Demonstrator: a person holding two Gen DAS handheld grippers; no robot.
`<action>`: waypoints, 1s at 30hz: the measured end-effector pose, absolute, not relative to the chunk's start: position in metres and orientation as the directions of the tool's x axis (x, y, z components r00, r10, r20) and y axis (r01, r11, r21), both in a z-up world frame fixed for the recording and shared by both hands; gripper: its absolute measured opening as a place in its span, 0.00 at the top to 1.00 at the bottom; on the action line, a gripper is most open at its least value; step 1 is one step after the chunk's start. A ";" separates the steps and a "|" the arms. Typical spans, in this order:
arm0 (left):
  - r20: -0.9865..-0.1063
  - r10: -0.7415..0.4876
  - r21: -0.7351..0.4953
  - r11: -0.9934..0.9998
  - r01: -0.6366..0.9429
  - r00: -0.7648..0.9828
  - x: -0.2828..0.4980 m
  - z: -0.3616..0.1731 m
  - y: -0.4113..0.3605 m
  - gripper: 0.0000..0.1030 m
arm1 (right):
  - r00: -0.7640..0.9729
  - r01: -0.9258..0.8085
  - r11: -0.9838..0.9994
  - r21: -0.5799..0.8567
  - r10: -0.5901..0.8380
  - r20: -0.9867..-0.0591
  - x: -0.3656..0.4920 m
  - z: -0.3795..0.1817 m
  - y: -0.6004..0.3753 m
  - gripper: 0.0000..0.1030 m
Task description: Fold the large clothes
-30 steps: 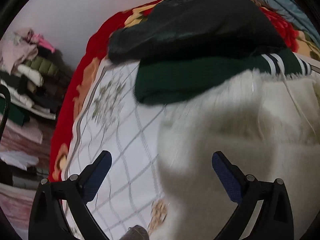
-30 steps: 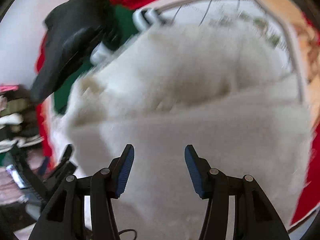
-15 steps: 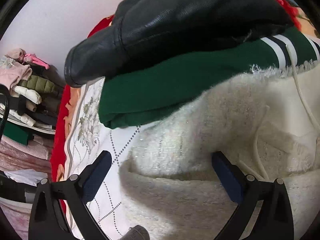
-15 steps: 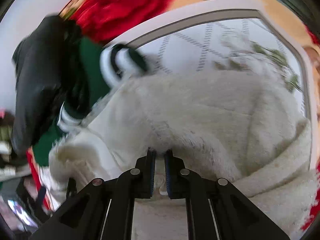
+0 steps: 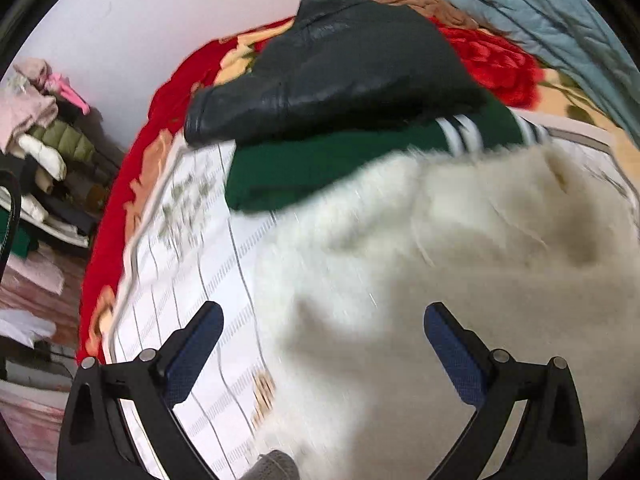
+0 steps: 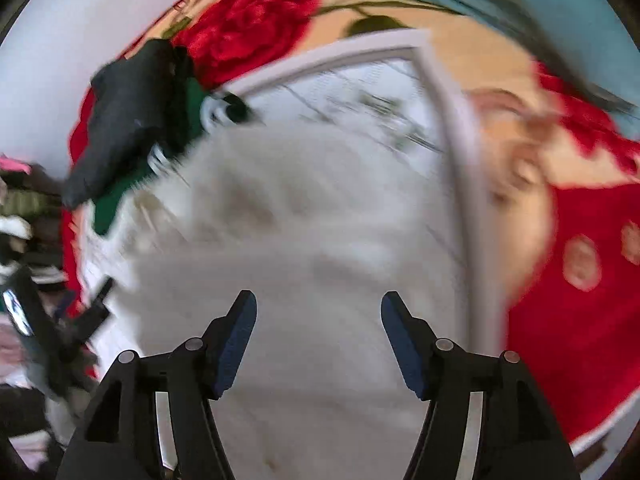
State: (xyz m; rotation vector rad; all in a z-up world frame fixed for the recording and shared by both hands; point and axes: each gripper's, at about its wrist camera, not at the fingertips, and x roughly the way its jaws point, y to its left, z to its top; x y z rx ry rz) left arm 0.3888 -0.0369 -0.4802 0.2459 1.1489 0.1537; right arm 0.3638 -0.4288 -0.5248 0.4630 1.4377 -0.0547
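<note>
A fluffy white garment lies on a white quilted sheet; it also fills the middle of the right wrist view. My left gripper is open and empty, hovering above the garment's left edge. My right gripper is open and empty above the garment's near part. Both views are motion-blurred.
A black leather jacket lies on a folded green garment with white stripes behind the white one. A red floral blanket covers the bed. A light blue quilt lies at the back right. Stacked clothes stand at the left.
My right gripper was shut on the white garment half a second ago and has let go, opened and pulled back. My left gripper, still open, has drawn back from the clothes pile.
</note>
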 end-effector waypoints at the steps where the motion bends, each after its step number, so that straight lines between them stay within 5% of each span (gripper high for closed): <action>1: -0.888 0.245 0.269 0.963 0.009 0.389 0.375 -0.482 -0.043 0.00 | 0.122 0.322 0.914 0.249 0.221 -0.968 0.344 -0.527 -0.441 0.35; 11: -0.890 0.371 0.380 0.925 -0.019 0.267 0.275 -0.527 -0.108 0.00 | -0.019 0.326 0.903 0.280 0.303 -0.953 0.291 -0.622 -0.512 0.40; 12: -0.879 0.403 0.411 0.911 -0.023 0.257 0.267 -0.533 -0.114 0.00 | -0.029 0.283 0.911 0.300 0.320 -0.947 0.294 -0.632 -0.508 0.80; 13: -0.861 0.451 0.458 0.889 -0.029 0.235 0.258 -0.543 -0.122 0.00 | -0.056 0.245 0.925 0.292 0.314 -0.948 0.295 -0.639 -0.504 0.93; 15: -0.834 0.518 0.518 0.854 -0.051 0.190 0.243 -0.557 -0.126 0.00 | -0.038 0.227 0.947 0.226 0.240 -0.970 0.296 -0.643 -0.517 0.93; 20: -0.805 0.589 0.579 0.806 -0.127 0.073 0.211 -0.563 -0.122 0.00 | -0.106 0.249 0.894 0.374 0.409 -0.907 0.295 -0.641 -0.554 0.91; 24: -0.826 0.563 0.544 0.812 -0.210 0.038 0.175 -0.534 -0.127 0.00 | -0.159 0.164 0.864 0.475 0.499 -0.852 0.264 -0.613 -0.572 0.50; 30: -0.994 0.100 0.112 0.780 -0.615 -0.054 0.095 -0.539 -0.095 0.02 | -0.325 0.259 0.828 0.497 0.560 -0.762 0.186 -0.640 -0.597 0.48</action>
